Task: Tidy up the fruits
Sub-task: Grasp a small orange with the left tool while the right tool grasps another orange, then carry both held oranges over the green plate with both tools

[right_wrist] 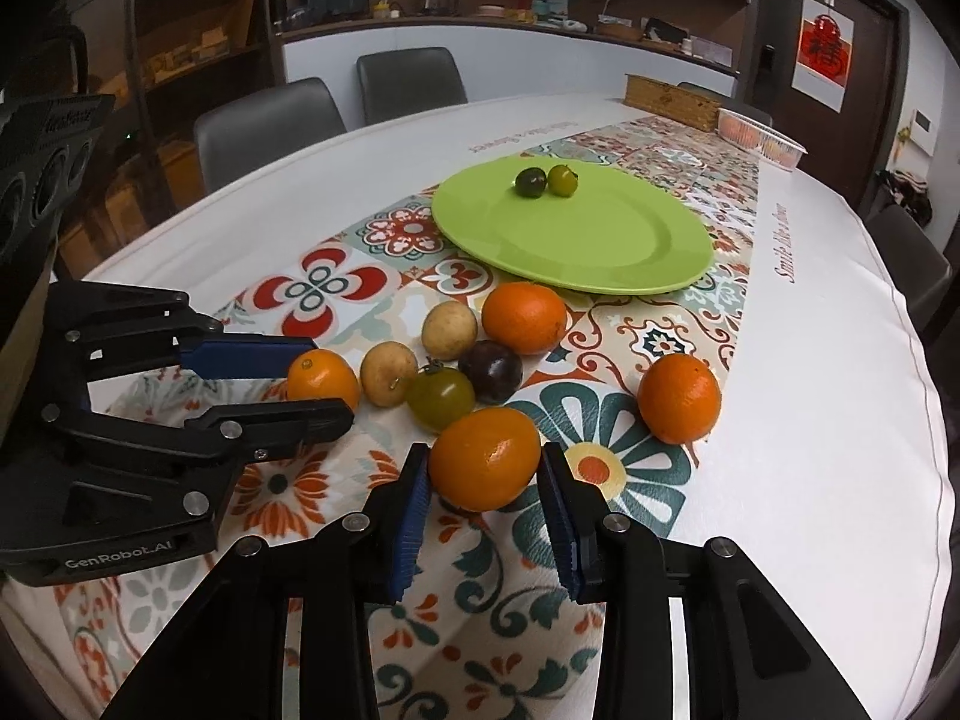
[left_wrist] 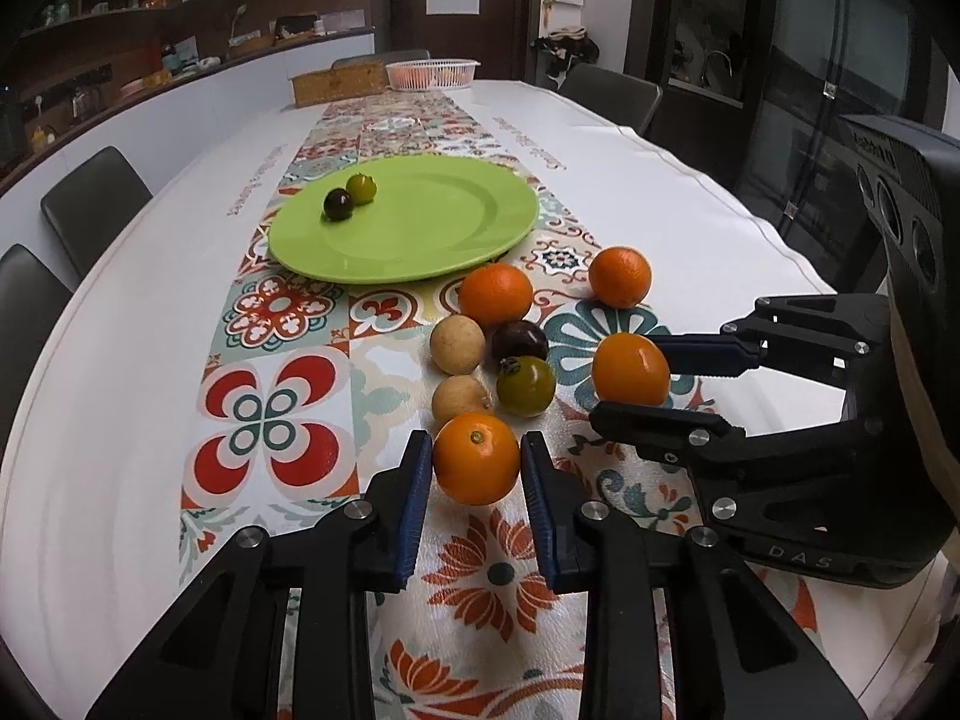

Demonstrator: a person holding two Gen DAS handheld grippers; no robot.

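A green plate (left_wrist: 420, 240) is set on the patterned runner along the middle of the table (left_wrist: 690, 210), and two small tomatoes are held in it near its far-left rim: a dark one (left_wrist: 338, 204) touching a yellow-green one (left_wrist: 362, 188) (same pair seen from the right wrist view, dark (right_wrist: 530, 182), green (right_wrist: 563, 179)). A white plastic basket (left_wrist: 432, 73) and a woven box (left_wrist: 339, 83) are placed at the far end of the table; basket contents cannot be told. The remaining fruits are clustered on the runner just on the near side of the plate: four oranges, two tan round fruits (left_wrist: 457, 344), a dark plum-like fruit (left_wrist: 519, 341) and a green tomato (left_wrist: 526, 385). The left gripper (left_wrist: 477, 468) is spread around one orange (left_wrist: 476, 458), pads just beside it on both sides; contact cannot be confirmed. The right gripper (right_wrist: 485, 474) is likewise set around another orange (right_wrist: 483, 457), with a sliver of gap seen at each pad, so it is not closed on it. Two oranges (left_wrist: 495, 294) (left_wrist: 620, 276) are left free nearer the plate. Chairs and shelves behind are dim and cut off by the fisheye edge.
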